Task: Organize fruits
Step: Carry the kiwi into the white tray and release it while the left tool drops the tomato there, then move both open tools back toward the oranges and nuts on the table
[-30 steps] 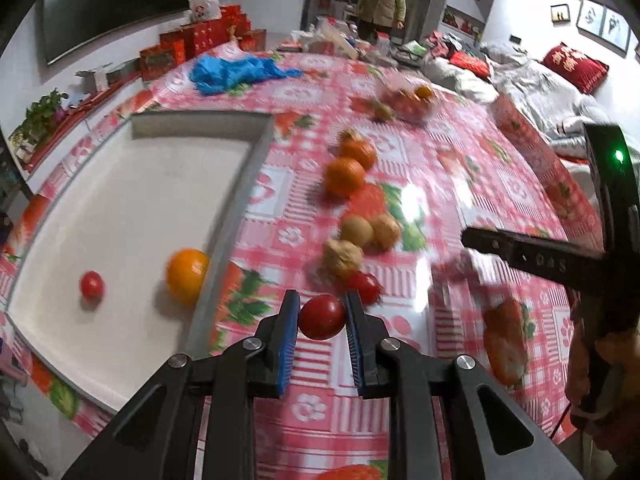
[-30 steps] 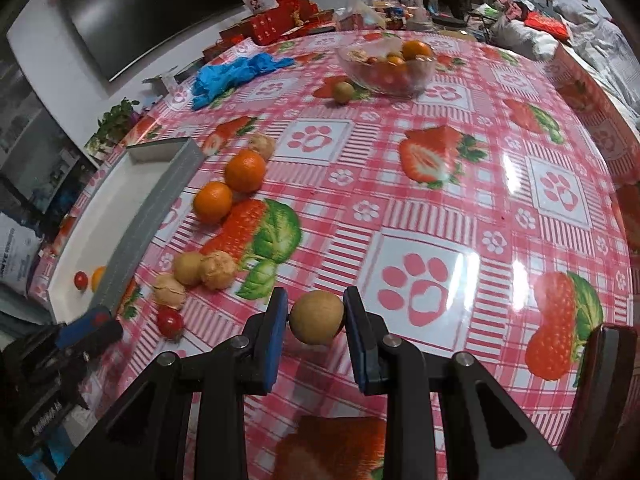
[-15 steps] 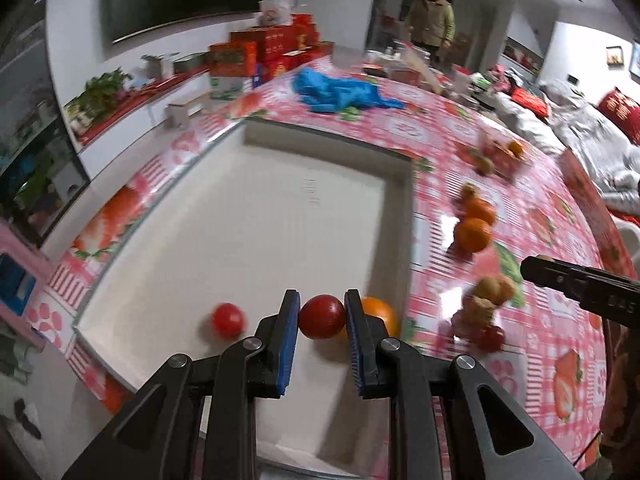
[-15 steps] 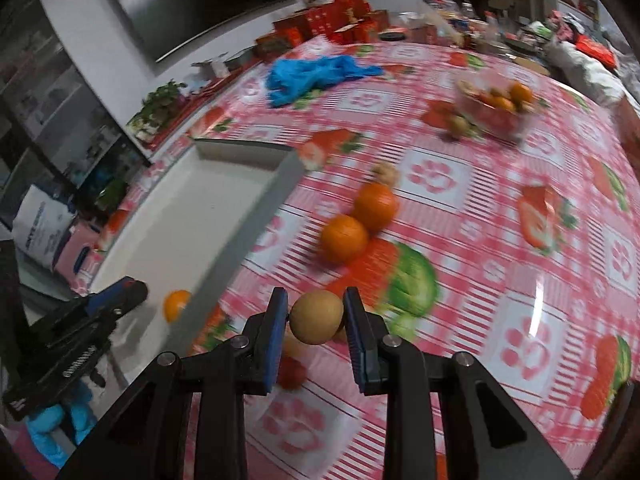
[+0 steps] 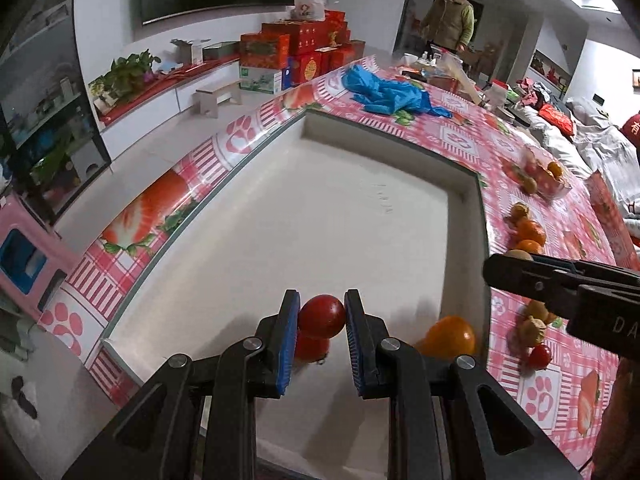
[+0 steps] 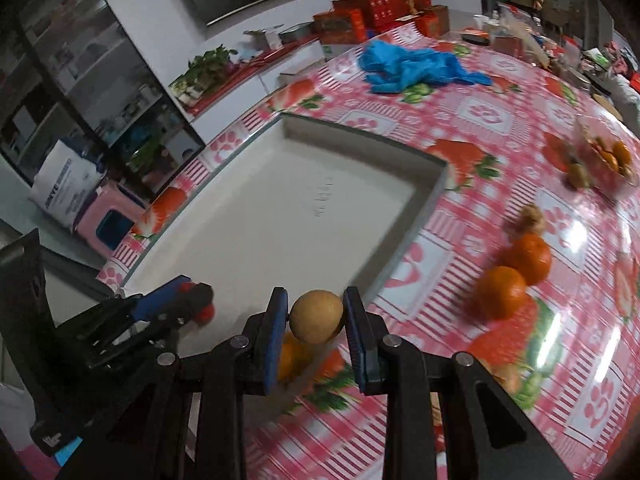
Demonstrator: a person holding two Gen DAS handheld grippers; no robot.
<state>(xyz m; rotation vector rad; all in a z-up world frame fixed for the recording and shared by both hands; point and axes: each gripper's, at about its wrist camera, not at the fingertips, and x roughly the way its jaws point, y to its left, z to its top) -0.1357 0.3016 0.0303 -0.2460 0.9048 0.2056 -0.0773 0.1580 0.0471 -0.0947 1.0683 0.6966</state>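
Pink strawberry-print tablecloth (image 5: 460, 128), white rectangular tray (image 5: 280, 232) | left gripper (image 5: 322, 322) clamps small red tomato (image 5: 322, 316) above tray | right gripper (image 6: 316, 316) clamps round tan fruit (image 6: 316, 315) near tray's edge | risk — dropped fruits roll, knocking orange citrus (image 5: 450, 336)

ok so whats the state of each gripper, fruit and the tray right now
left gripper: shut on red tomato, above white tray
right gripper: shut on tan round fruit
orange: lying in tray
second tomato: lying in tray
two oranges: loose on tablecloth
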